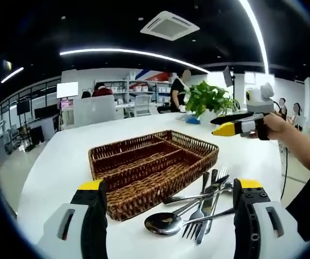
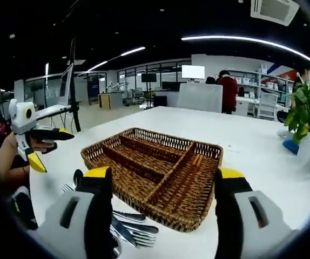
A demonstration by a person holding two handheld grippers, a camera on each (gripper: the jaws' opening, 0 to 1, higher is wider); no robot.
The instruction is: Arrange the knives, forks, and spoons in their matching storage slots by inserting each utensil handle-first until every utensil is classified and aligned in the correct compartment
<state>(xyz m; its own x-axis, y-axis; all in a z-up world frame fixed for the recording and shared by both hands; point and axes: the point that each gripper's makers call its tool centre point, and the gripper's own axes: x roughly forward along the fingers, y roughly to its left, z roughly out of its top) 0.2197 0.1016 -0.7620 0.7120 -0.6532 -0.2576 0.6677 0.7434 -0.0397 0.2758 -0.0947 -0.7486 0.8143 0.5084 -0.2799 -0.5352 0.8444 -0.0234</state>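
A brown wicker basket (image 1: 123, 202) with three long compartments lies on the white table, and nothing lies in its slots. Right of it in the left gripper view sits a heap of steel cutlery (image 1: 201, 208): spoons, forks and knives mixed together. My left gripper (image 1: 169, 185) hovers open just short of the basket and the heap. My right gripper (image 2: 164, 172) is open too, facing the basket (image 2: 163, 216) from the other side, with the cutlery (image 2: 128, 226) at its lower left. Each gripper shows in the other's view, hand-held above the table: the right (image 1: 236, 125), the left (image 2: 39, 148).
A potted green plant (image 1: 209, 100) stands at the table's far side, also at the right edge (image 2: 306, 116) of the right gripper view. The white table (image 1: 63, 162) has bare room around the basket. Desks, shelves and people are far behind.
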